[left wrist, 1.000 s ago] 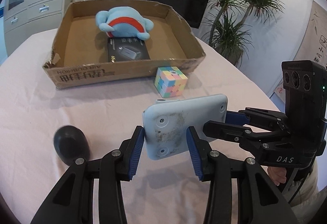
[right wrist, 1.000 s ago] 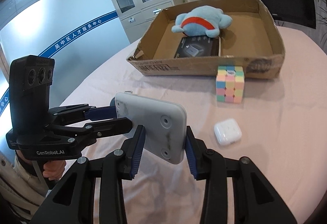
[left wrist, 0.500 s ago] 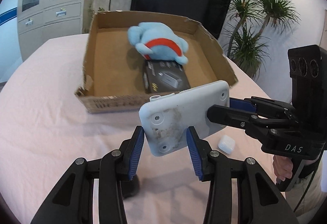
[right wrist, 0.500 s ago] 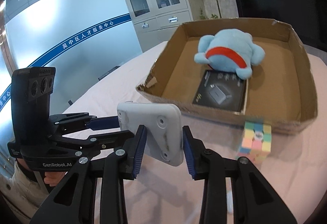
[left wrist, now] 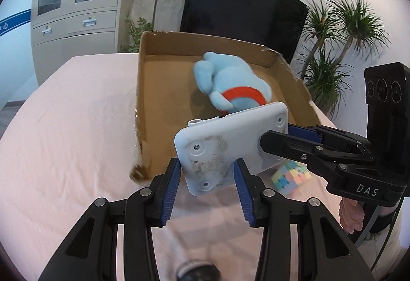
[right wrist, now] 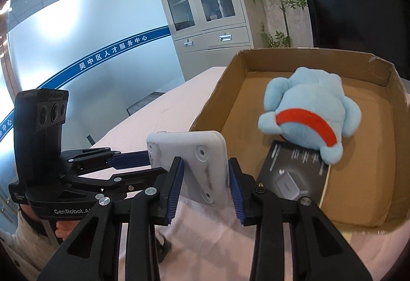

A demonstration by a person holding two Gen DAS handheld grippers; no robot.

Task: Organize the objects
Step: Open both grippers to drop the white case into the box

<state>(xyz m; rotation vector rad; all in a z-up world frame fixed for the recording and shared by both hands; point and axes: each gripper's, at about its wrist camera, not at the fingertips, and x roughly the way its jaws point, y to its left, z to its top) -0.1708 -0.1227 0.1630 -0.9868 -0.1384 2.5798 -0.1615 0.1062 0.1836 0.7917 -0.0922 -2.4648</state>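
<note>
1. Leftmost in the left wrist view, the pink tablecloth (left wrist: 64, 127) covers the table, and a grey cabinet (left wrist: 74, 17) stands behind it.
2. Next, the left gripper (left wrist: 207, 173) is clamped on the near end of a white flat device (left wrist: 230, 145), its blue pads (left wrist: 172, 186) pressing both sides.
3. That device is held up off the table, tilted, over the near edge of the cardboard box (left wrist: 143, 91).
4. Inside the box, a blue plush toy (left wrist: 230, 83) with a red band lies near the far wall.
5. To the right, the right gripper (left wrist: 288, 133) pinches the device's other end; a pastel puzzle cube (left wrist: 289, 176) sits on the cloth below it, just outside the box.
6. From the right wrist view, the right gripper (right wrist: 205, 173) is likewise clamped on the device (right wrist: 194, 160), with the left gripper (right wrist: 150, 161) gripping it from the left.
7. Further right in the box, the plush toy (right wrist: 307, 111) rests partly on a black packaged box (right wrist: 294, 173).
</note>
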